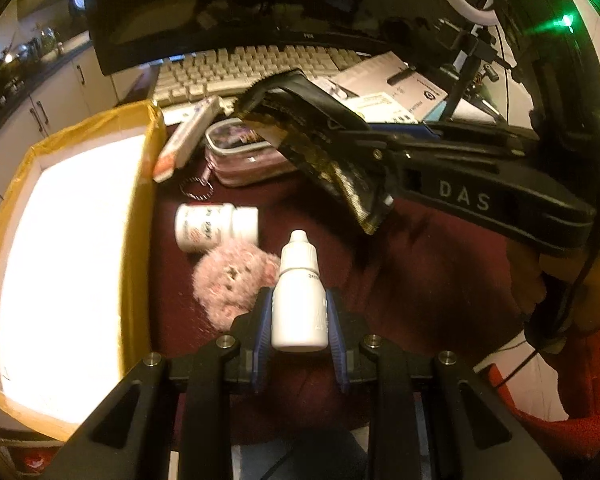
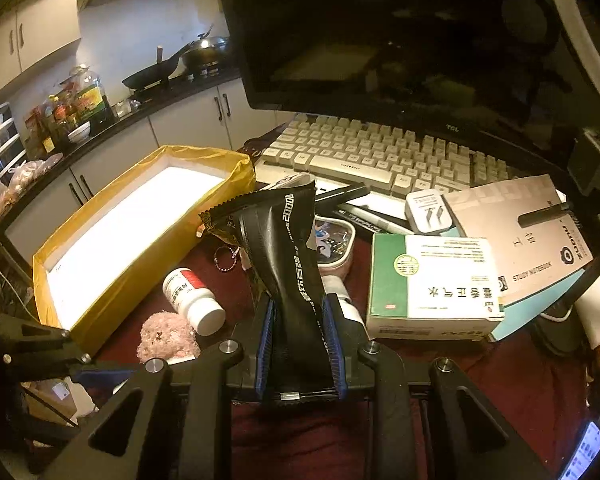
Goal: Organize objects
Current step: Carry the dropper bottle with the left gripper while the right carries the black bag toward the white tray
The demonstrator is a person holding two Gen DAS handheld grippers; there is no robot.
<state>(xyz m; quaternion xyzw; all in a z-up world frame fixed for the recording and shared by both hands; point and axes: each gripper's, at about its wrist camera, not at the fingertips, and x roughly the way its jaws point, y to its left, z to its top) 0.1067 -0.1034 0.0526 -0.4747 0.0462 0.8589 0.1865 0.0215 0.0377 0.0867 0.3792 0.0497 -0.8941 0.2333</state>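
Nearby, yellow-rimmed box (image 2: 140,216), interior bare.

surface: maroon-covered desk (image 2: 480,392) | on it: pill bottle (image 2: 194,300); pink plush (image 2: 166,338); green-white box (image 2: 432,286); keyboard (image 2: 380,156)

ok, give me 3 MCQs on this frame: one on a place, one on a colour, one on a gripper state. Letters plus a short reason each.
1. Where does the pill bottle lie?
A. inside the box
B. on the dark red cloth beside the box
C. on the keyboard

2. What colour wraps the outside of the box?
A. yellow
B. blue
C. grey

3. What does the left gripper hold?
A. nothing, it is open
B. the plush toy
C. a white dropper bottle

Answers:
1 B: the bottle lies on its side on the cloth, outside the box wall.
2 A: the walls are yellow, the inside is white.
3 C: the dropper bottle stands upright between the blue pads, while the right gripper clamps the black sachet.
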